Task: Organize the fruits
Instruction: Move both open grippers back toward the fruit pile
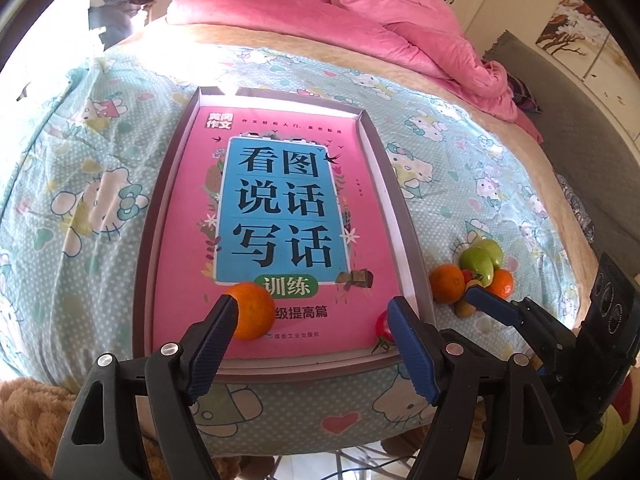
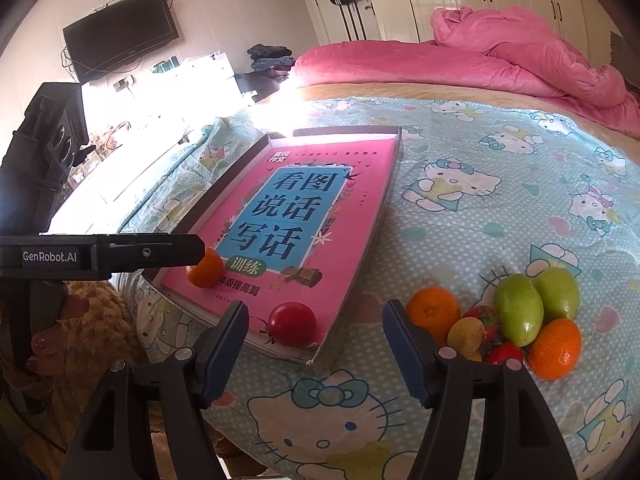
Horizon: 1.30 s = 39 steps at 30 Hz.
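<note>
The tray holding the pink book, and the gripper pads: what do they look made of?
The tray looks like thin cardboard, matte grey outside and white inside: its walls are thin and flat with folded corners. The book has a glossy printed paper cover. The left gripper pads look like blue ribbed rubber or soft plastic; which, I cannot tell.

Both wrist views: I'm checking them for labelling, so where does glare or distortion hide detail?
Left wrist view: sunlight washes out the far rim of the box and the bedspread beyond it; the fisheye bows the bed edges. Right wrist view: a blown-out patch covers the bedspread left of the box and the furniture by the television. The fruits stay sharp.
</note>
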Motion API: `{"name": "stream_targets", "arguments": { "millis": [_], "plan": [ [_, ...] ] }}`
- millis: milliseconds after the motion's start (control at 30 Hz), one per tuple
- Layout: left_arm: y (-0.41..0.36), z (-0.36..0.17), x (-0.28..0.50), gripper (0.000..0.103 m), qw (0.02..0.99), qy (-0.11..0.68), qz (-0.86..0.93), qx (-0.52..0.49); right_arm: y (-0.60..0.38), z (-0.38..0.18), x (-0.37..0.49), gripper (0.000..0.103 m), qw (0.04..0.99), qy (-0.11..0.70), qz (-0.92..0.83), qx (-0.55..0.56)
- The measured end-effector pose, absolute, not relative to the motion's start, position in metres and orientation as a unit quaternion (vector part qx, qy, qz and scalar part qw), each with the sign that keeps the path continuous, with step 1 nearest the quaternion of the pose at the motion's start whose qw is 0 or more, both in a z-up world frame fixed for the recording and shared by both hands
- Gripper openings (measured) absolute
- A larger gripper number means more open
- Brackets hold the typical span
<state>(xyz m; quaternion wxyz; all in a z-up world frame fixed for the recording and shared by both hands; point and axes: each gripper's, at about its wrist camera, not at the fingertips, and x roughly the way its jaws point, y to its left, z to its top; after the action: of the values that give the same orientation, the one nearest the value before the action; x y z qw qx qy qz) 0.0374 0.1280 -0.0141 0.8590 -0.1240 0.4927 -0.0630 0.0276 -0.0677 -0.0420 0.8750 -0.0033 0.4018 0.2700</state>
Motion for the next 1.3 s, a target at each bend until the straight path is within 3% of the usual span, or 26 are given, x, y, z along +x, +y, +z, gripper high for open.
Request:
{"name": "stream_targets", "arguments": {
  "millis": [467,1300],
  "plan": [
    [0.111,-0.017,0.036,0.078,0.856,0.5,-0.079,-0.107,-0.084,-0.031,0.026,0.074,0.887,0.389,0.25,0.004],
    [0.086,-0.004,0.029,0.078,0.861,0.487,-0.11,-0.094,-0.161,-0.007,0.025,0.075,0.918,0.365,0.146,0.045]
  ]
}}
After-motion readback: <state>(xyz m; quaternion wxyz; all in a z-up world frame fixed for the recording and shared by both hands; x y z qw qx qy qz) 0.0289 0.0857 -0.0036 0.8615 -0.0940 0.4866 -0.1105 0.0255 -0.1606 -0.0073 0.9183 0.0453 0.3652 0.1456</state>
